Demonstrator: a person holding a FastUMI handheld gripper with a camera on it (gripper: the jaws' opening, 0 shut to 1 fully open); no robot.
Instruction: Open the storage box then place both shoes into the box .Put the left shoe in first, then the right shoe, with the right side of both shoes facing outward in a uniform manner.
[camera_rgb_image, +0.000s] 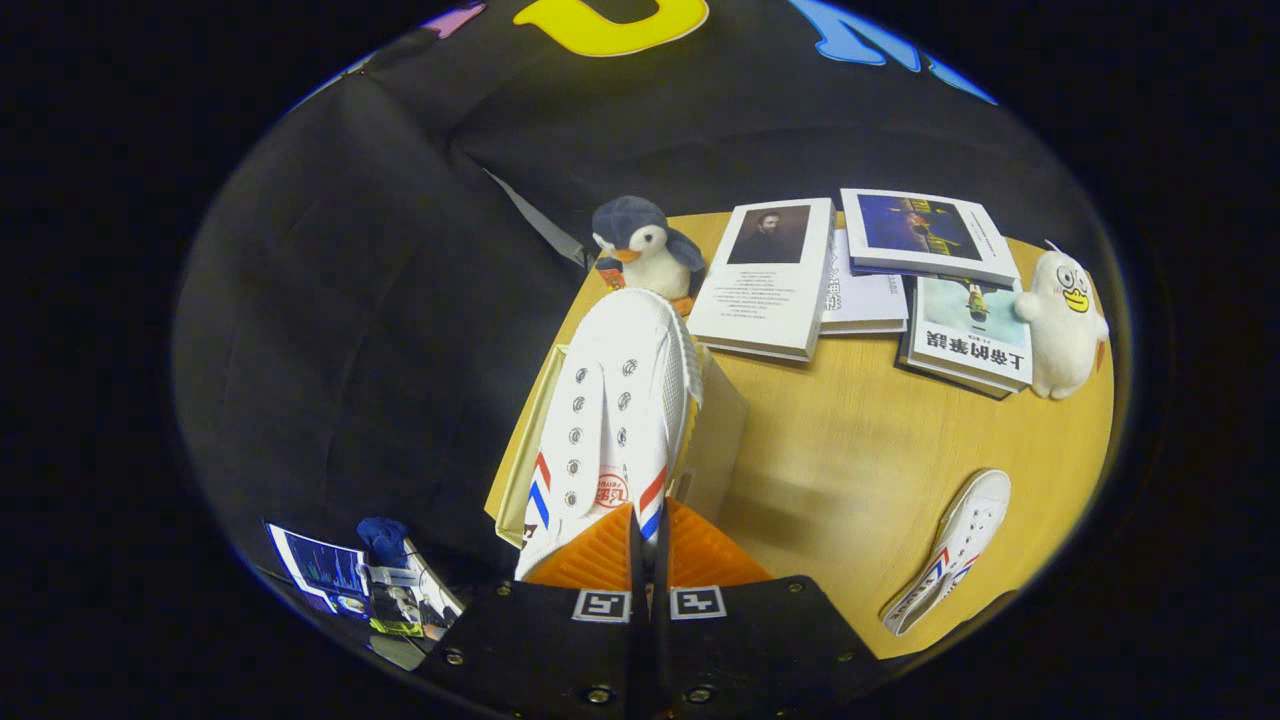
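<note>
My gripper is shut on a white canvas shoe with red and blue stripes, the orange fingers pinching its heel collar. The shoe hangs toe-forward over the open storage box, a pale cream box near the table's left edge, and hides most of the box's inside. A second white shoe of the same kind lies on its side on the wooden table, off to the right of the fingers.
Beyond the box sit a plush penguin and several books, with a white duck plush at the far right. The table's left edge runs beside the box; below it stands a screen.
</note>
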